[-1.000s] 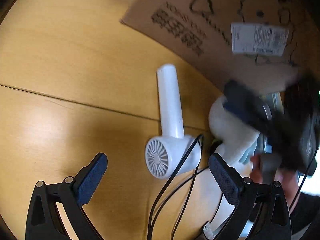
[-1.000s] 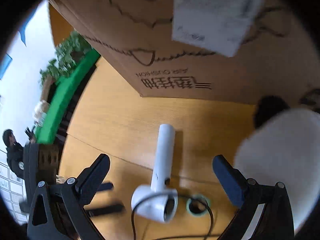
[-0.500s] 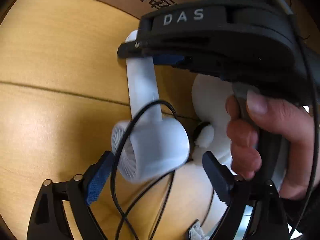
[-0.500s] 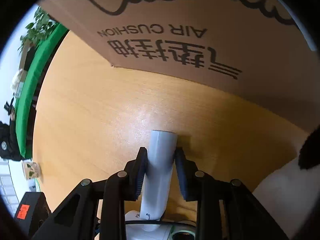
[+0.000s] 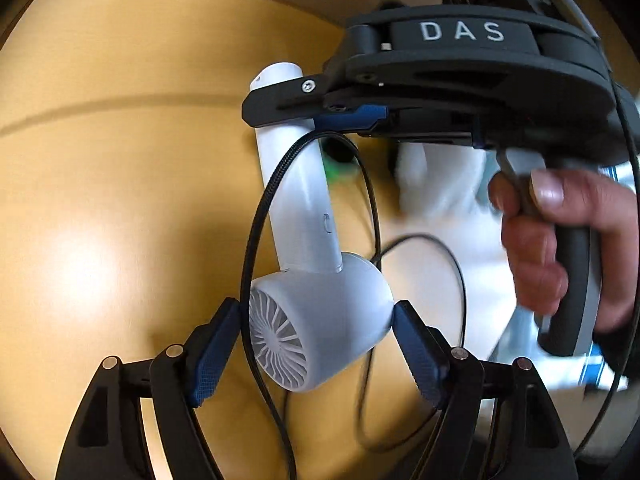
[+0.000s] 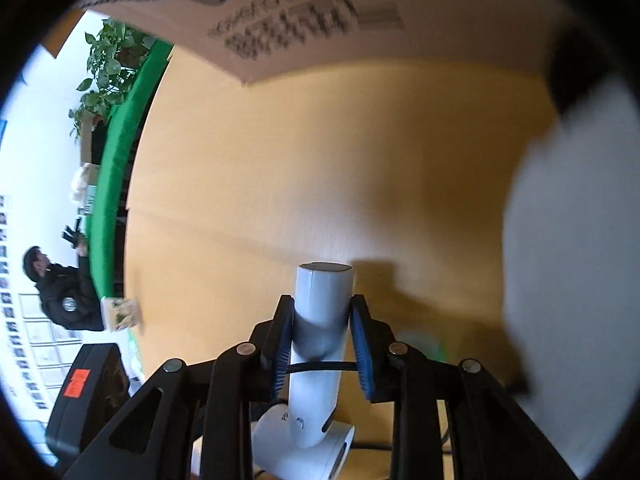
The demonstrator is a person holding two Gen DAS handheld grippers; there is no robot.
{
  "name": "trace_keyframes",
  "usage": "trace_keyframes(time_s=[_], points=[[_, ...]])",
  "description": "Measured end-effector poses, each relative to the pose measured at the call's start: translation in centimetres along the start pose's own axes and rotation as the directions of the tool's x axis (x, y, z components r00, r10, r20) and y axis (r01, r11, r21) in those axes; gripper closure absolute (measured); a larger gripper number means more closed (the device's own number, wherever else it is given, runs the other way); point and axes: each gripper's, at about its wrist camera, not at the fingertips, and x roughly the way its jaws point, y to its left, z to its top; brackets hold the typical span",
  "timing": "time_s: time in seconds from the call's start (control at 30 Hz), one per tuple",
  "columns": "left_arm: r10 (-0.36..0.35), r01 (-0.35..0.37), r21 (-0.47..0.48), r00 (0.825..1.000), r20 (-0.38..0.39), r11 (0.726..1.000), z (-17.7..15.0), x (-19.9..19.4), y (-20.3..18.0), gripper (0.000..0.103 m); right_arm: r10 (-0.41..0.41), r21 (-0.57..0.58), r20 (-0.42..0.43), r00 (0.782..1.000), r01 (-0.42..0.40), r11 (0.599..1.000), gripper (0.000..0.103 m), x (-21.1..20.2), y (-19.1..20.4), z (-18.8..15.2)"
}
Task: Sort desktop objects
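A: Right wrist view: my right hand-held gripper is clamping the white fan by its handle, above the table.

B: I'm closing the left hand-held gripper around its head; keep the cable clear, squeeze gently.

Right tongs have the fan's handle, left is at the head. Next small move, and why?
Probably finish closing the left tongs on the handheld fan's head: they are closing with the head between the pads. The right tongs already clamp the handle, and a black cable loops round it, so mind the snag before lifting.
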Motion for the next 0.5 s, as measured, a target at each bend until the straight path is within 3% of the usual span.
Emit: trace_keyframes(time_s=[0.2, 0.37, 0.4, 0.47, 0.5], points=[[0.011, -0.008, 0.054, 0.998, -0.062, 0.998, -5.4, -2.2, -0.2, 0.022, 0.091, 0.037, -0.044, 0.995, -0.089, 0.995, 0.074, 1.5, 1.0, -4.8], [0.028, -0.027, 0.018, 0.999, -0.034, 0.999, -5.9, -3.0, 0.8, 0.022, 0.139, 0.07, -0.031, 0.99, -0.136, 0.988, 0.071, 2.3, 1.3, -5.1], [0.037, -0.037, 0.003, 0.999, -0.023, 0.999, -5.9, -2.9, 1.2, 0.026, 0.136, 0.074, -0.015, 0.991, -0.134, 0.988, 0.068, 2.1, 1.2, -4.8], [0.009, -0.009, -0.038, 1.0, -0.005, 0.999, -5.6, -3.4, 2.1, 0.028, 0.126, 0.085, 0.019, 0.992, -0.127, 0.988, 0.046, 1.3, 0.7, -4.3], [0.008, -0.008, -0.045, 1.0, 0.003, 0.999, -5.7, -3.5, 2.5, 0.028, 0.115, 0.095, 0.04, 0.993, -0.119, 0.988, 0.029, 0.5, 0.3, -4.1]])
